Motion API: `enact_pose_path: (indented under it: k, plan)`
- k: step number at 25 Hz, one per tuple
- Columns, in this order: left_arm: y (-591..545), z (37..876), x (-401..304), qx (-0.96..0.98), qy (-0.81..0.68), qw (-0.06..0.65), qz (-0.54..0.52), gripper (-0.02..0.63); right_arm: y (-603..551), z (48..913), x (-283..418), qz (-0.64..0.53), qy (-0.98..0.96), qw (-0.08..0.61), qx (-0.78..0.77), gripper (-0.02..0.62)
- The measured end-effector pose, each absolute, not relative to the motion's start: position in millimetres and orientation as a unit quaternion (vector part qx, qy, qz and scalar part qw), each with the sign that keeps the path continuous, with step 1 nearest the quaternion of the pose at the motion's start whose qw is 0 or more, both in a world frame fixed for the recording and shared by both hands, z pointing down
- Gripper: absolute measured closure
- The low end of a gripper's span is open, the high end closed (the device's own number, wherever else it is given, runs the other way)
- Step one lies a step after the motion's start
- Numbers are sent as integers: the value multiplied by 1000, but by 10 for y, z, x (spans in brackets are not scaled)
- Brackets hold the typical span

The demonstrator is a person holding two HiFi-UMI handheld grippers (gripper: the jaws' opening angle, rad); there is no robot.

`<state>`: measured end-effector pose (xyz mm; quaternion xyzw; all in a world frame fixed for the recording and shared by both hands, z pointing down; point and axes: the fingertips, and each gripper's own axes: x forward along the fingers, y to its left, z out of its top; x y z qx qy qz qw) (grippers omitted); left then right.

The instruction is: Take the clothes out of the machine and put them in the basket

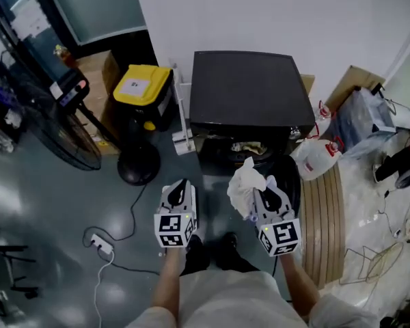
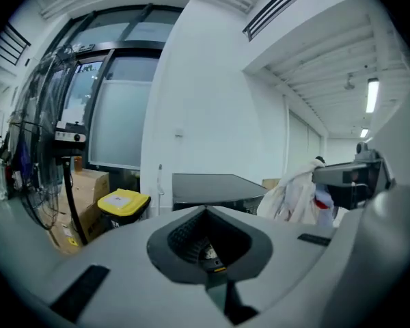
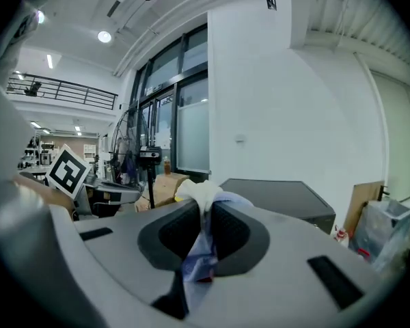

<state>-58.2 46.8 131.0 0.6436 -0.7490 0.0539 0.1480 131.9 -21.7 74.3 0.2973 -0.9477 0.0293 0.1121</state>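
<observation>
The black machine [image 1: 249, 91] stands ahead of me with its front opening [image 1: 249, 147] showing crumpled clothes inside. My right gripper [image 1: 266, 188] is shut on a white garment [image 1: 244, 186], which bunches up above its jaws and hangs to the left of them in front of the machine. In the right gripper view the cloth [image 3: 201, 197] is pinched between the two jaws, with a bluish part lower down. My left gripper [image 1: 182, 184] hovers beside it to the left, shut with nothing in it [image 2: 205, 212]. From the left gripper view the held garment [image 2: 294, 197] hangs at the right.
A black bin with a yellow lid [image 1: 145, 87] and a fan on a round base [image 1: 138, 164] stand left of the machine. A white jug [image 1: 318, 157] and a slatted wooden board [image 1: 328, 217] lie to its right. A power strip [image 1: 101, 243] with cable lies on the floor.
</observation>
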Motion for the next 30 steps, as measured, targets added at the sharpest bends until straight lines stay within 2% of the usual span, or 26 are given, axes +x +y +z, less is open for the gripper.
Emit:
enact_pose_path:
  k: [18,30]
  plan:
    - [2455,1519,-1871,452,-874,177,33,588,914,1054,-731,18,-989,127,68,540]
    - [2436,2072,-2089,458,-861,218,45,588,1533,1875,-1397,62,-984,167,4,540]
